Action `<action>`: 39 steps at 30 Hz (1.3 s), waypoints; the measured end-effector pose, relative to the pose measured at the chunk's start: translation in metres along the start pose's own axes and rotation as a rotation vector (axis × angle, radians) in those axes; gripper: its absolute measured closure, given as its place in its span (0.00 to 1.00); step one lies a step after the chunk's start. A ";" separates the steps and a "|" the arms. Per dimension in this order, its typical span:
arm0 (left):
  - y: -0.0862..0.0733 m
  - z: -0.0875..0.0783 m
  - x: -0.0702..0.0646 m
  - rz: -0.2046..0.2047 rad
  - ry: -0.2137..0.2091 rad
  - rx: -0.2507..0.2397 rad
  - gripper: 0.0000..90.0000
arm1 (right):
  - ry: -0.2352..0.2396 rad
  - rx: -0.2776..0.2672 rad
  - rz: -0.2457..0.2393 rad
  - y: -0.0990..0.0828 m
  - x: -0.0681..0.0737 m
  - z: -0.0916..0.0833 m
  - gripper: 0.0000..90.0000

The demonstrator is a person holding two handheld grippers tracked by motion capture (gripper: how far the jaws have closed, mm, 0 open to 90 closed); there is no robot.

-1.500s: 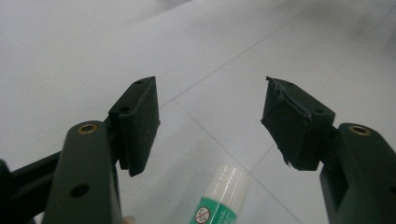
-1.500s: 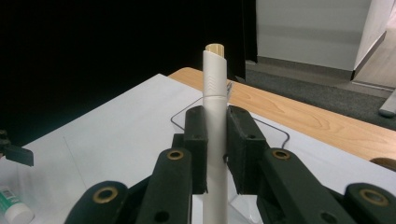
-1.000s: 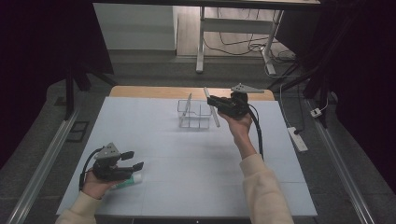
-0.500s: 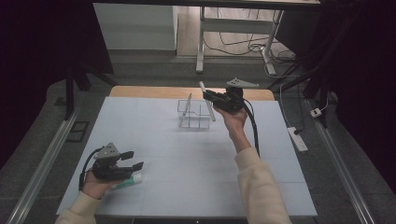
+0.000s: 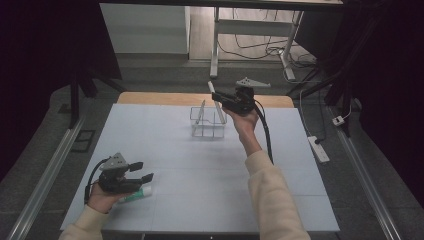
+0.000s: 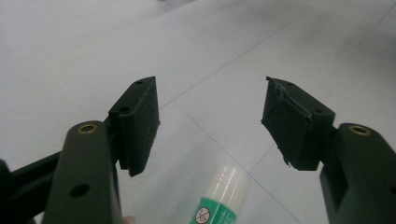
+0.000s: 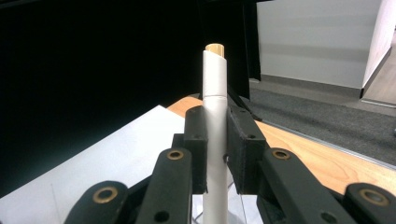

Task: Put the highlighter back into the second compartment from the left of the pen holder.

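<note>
My right gripper is shut on a white paper-wrapped stick, raised over a clear open-topped container at the far middle of the table. The stick slants, with its lower end at the container's mouth. In the right gripper view the stick stands upright between the pads, a wooden tip showing at its top. A second white stick leans in the container. My left gripper rests open near the front left, above a white and green tube. The tube lies below the open jaws of the left gripper.
A pale mat covers the table, with a wooden strip at its far edge. A white power strip lies on the floor to the right, and a metal rail runs along the left. Desk legs stand beyond.
My right gripper has drifted a little left and toward the far edge, slightly higher, carrying the stick. The left gripper and the tube stay where they were.
</note>
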State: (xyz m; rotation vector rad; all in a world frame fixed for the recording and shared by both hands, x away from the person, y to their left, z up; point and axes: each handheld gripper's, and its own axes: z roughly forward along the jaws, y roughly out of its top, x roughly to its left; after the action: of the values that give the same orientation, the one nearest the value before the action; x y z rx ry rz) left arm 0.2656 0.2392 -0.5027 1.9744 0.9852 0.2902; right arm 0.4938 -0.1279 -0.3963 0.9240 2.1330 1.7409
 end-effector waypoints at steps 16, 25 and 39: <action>-0.001 0.000 0.002 -0.005 -0.002 -0.002 0.40 | -0.025 -0.018 -0.013 0.002 -0.005 0.026 0.86; -0.001 0.002 0.002 -0.006 0.002 0.005 0.40 | -0.033 -0.030 -0.014 -0.009 -0.010 0.044 0.86; -0.002 0.001 0.003 -0.003 0.002 0.005 0.40 | -0.041 -0.034 -0.018 -0.018 -0.010 0.058 0.86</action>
State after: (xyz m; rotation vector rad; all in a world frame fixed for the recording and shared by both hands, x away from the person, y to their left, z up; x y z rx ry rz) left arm 0.2673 0.2409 -0.5055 1.9769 0.9915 0.2887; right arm 0.5274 -0.0897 -0.4300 0.9211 2.0735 1.7285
